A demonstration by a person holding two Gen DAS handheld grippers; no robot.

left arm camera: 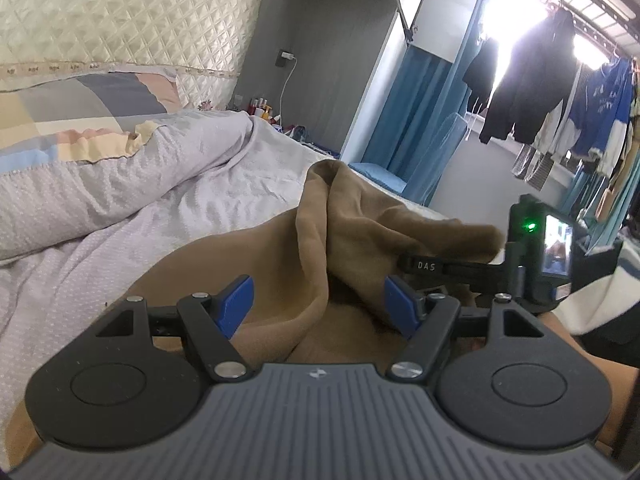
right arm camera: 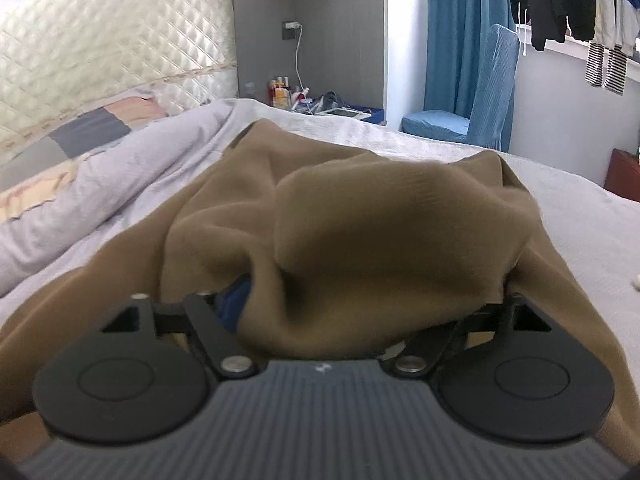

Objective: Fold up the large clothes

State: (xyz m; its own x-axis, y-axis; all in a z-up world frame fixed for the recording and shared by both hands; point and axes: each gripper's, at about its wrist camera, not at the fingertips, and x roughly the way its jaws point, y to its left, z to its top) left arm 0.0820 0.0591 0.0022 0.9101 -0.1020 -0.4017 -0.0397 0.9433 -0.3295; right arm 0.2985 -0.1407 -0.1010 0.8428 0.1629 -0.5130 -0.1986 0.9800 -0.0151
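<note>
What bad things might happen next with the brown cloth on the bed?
The brown cloth is bunched over the right gripper and hides its fingers, so it may pinch the wrong layer. The left gripper is open over loose folds, so the cloth could fold crooked. It might also drag the rumpled quilt beside it.

Home bedroom: bed [left arm camera: 100, 240] (quilted headboard [left arm camera: 120, 20])

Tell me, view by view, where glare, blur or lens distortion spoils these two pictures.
Left wrist view: the window is blown out to white, leaving the hanging clothes backlit and dark; straight edges bow toward the frame's edges. Right wrist view: no glare, but the brown garment is smeared soft, and it drapes over the right gripper, hiding its fingertips.
</note>
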